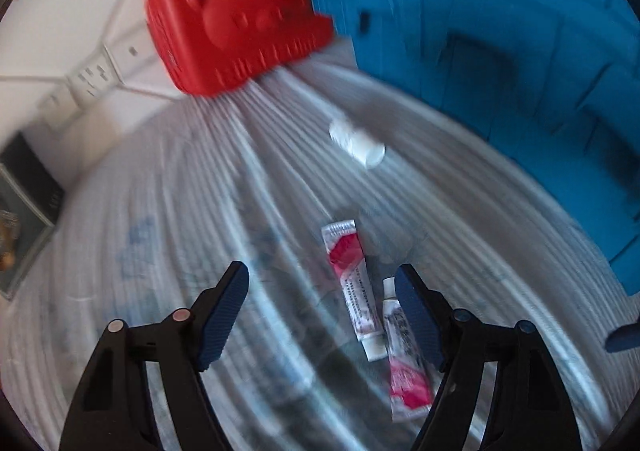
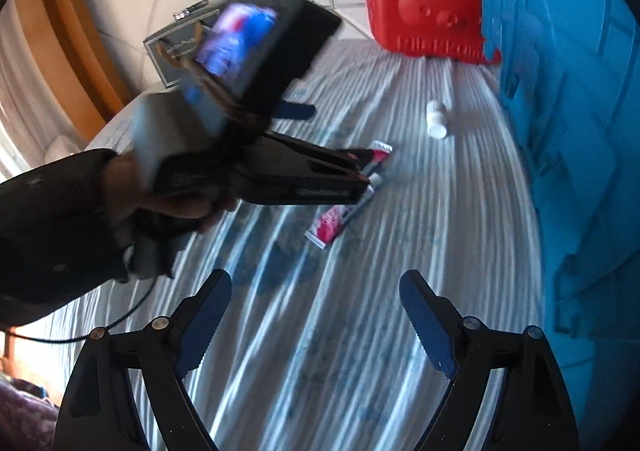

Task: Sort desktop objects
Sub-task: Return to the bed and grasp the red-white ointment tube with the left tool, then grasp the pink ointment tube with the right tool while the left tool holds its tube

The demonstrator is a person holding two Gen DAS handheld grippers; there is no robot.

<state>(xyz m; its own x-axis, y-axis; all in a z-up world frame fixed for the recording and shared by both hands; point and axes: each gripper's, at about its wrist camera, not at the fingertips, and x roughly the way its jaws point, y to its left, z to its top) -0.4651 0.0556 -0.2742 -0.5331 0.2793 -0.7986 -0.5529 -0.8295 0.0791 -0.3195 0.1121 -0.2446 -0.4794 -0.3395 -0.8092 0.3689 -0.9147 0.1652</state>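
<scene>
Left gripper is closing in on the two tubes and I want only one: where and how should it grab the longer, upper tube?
Judging from its pose, grip the upper tube across its flat body near the crimped red end, coming from above with the left gripper open. That end lies clear of the second tube; the capped end lies right beside it. Fingers should straddle the narrow width.

The left tongs (image 1: 322, 293) point down with their jaws wide apart — nothing is pinched between them. The right tongs (image 2: 316, 301) point down too, jaws wide and empty. A hand (image 2: 160, 207) in a dark sleeve holds the left tongs.
</scene>
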